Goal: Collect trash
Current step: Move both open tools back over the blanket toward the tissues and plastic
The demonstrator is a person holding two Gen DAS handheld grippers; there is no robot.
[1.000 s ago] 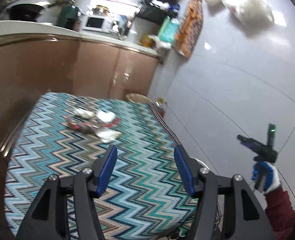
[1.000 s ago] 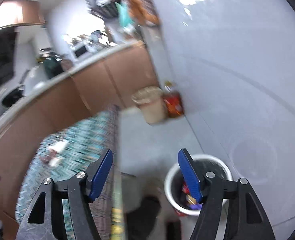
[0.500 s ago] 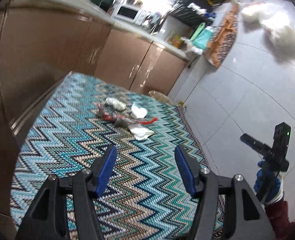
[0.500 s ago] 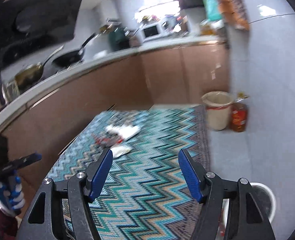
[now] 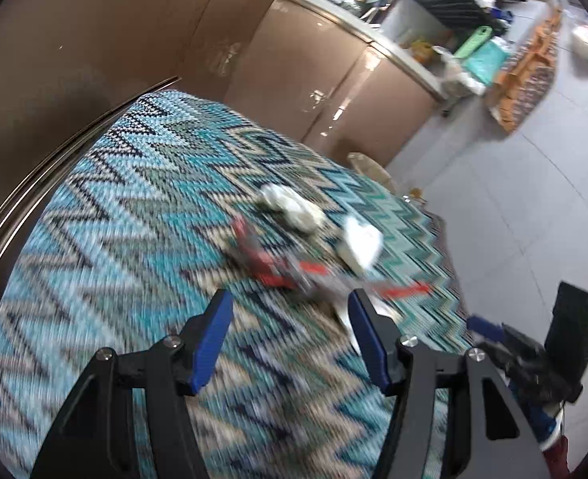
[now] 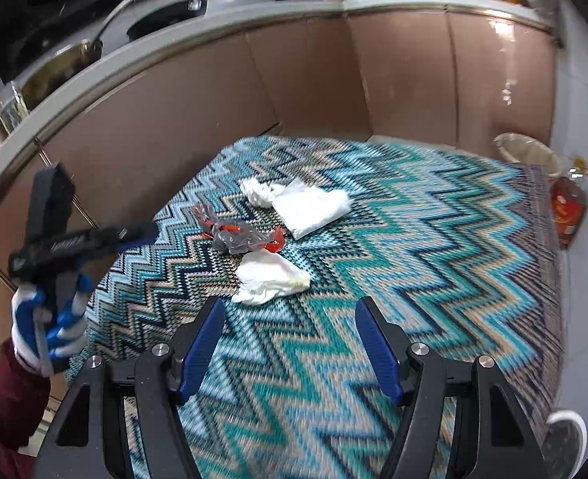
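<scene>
Trash lies in a small heap on the zigzag rug (image 6: 433, 247): a near crumpled white tissue (image 6: 270, 275), a red and grey plastic wrapper (image 6: 238, 235), a flat white tissue (image 6: 314, 207) and a small far wad (image 6: 258, 191). The left wrist view is blurred but shows the wrapper (image 5: 278, 267) and white tissues (image 5: 360, 241). My right gripper (image 6: 290, 319) is open and empty, just short of the near tissue. My left gripper (image 5: 290, 311) is open and empty, close before the wrapper; it also shows in the right wrist view (image 6: 134, 231).
Brown kitchen cabinets (image 6: 294, 88) curve behind the rug. A lined beige bin (image 6: 529, 155) and an orange bottle (image 6: 569, 207) stand at the rug's far right corner. A white bin rim (image 6: 565, 435) sits at lower right. Grey tiled floor (image 5: 533, 199) lies to the right.
Both grippers have swung toward the trash heap and come closer to it. The right view turned from the white bin to the rug. Both stay open.
</scene>
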